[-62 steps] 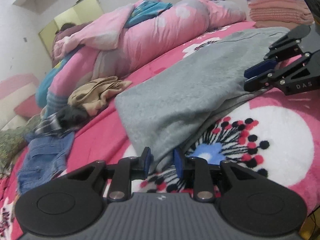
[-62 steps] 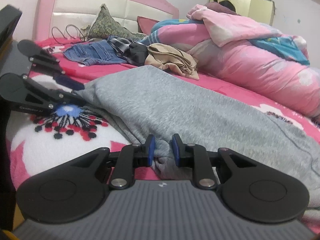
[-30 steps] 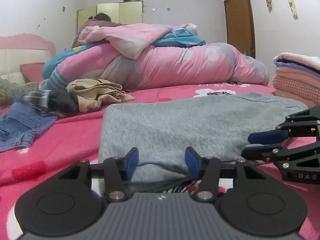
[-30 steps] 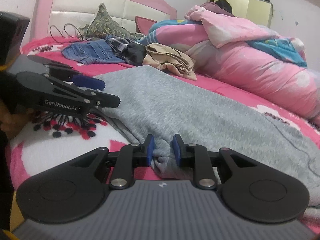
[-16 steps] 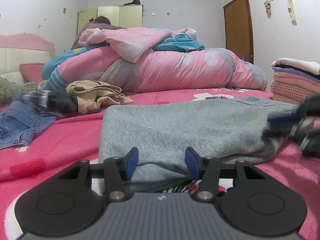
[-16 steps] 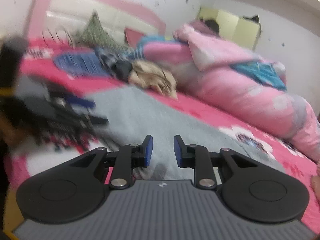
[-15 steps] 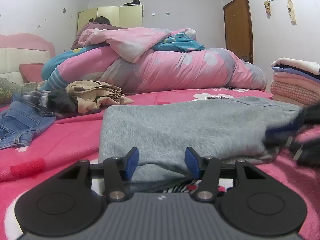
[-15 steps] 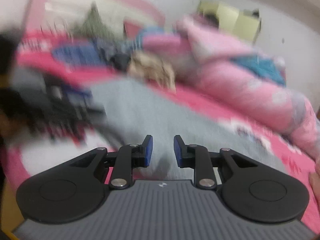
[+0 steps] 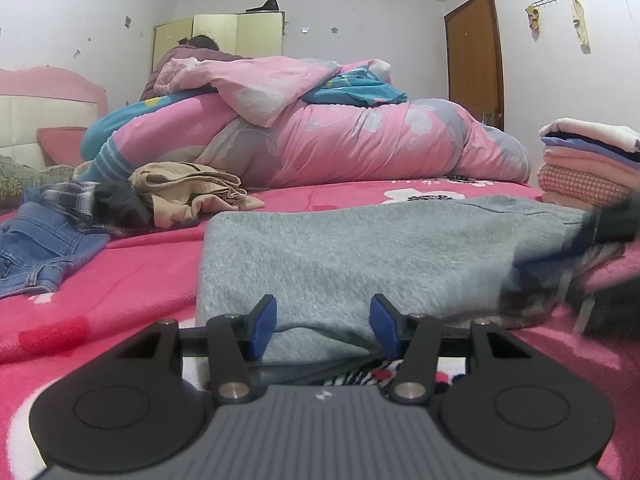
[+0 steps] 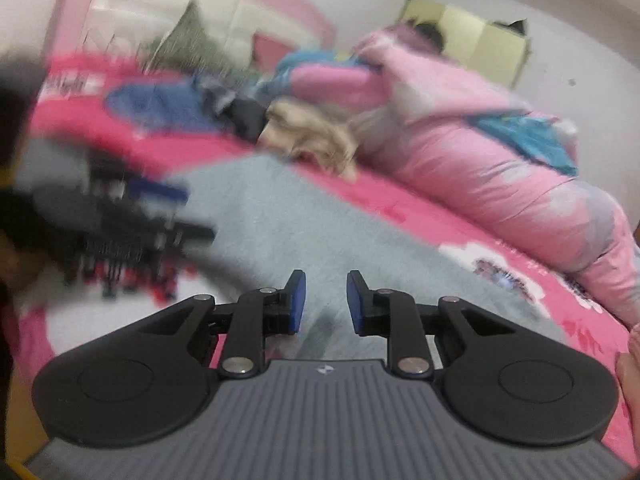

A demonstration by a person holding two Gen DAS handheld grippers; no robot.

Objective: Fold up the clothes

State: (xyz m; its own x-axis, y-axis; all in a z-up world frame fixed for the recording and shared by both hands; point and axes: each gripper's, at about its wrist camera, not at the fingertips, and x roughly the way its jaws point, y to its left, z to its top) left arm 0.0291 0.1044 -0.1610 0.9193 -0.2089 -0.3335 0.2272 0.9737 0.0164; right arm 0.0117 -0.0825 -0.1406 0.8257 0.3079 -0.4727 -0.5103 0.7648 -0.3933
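The grey garment (image 9: 360,248) on the bed looks soft and floppy, best pinched at its near hem, where the left gripper (image 9: 323,320) gapes and the right gripper (image 10: 323,300) stands narrow, both empty.

My left gripper (image 9: 323,322) is matt black plastic with smooth blue pads and shiny metal pivot pins. Before it lies the grey garment (image 9: 360,256), a soft, fuzzy fleece cloth. The pink blanket (image 9: 120,280) looks plush; far left, the jeans (image 9: 36,248) are coarse denim; the door (image 9: 474,56) is smooth brown wood.
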